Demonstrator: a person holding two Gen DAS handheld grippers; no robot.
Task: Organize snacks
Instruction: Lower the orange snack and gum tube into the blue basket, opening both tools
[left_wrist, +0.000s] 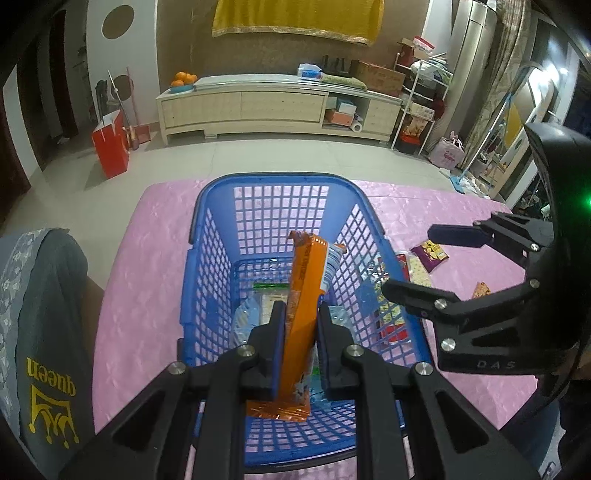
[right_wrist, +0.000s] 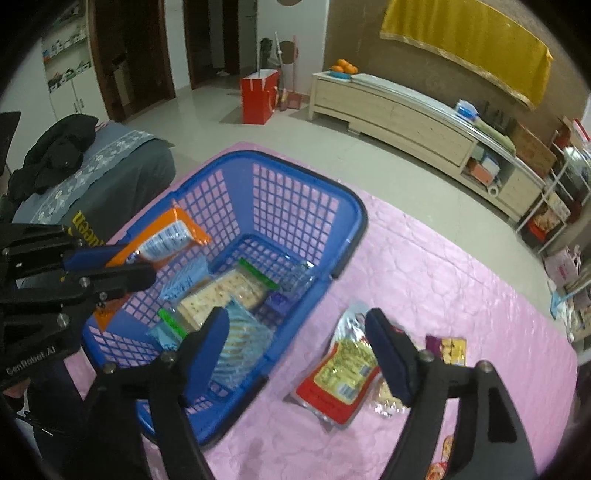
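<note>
My left gripper (left_wrist: 300, 314) is shut on a long orange snack pack (left_wrist: 303, 295) and holds it over the blue mesh basket (left_wrist: 207, 229). The right wrist view shows the same gripper (right_wrist: 131, 266) with the orange pack (right_wrist: 166, 236) above the basket (right_wrist: 347, 236). Cracker packs (right_wrist: 221, 295) lie inside the basket. My right gripper (right_wrist: 295, 332) is open and empty, above the basket's right edge and a red-and-yellow snack bag (right_wrist: 340, 376) on the pink tablecloth. It shows in the left wrist view (left_wrist: 410, 258) too.
A purple snack packet (right_wrist: 447, 349) and an orange one (right_wrist: 437, 465) lie right of the basket on the pink tablecloth (right_wrist: 443, 280). A chair with a grey cover (left_wrist: 40, 295) stands left of the table. A TV cabinet (left_wrist: 258, 107) stands across the floor.
</note>
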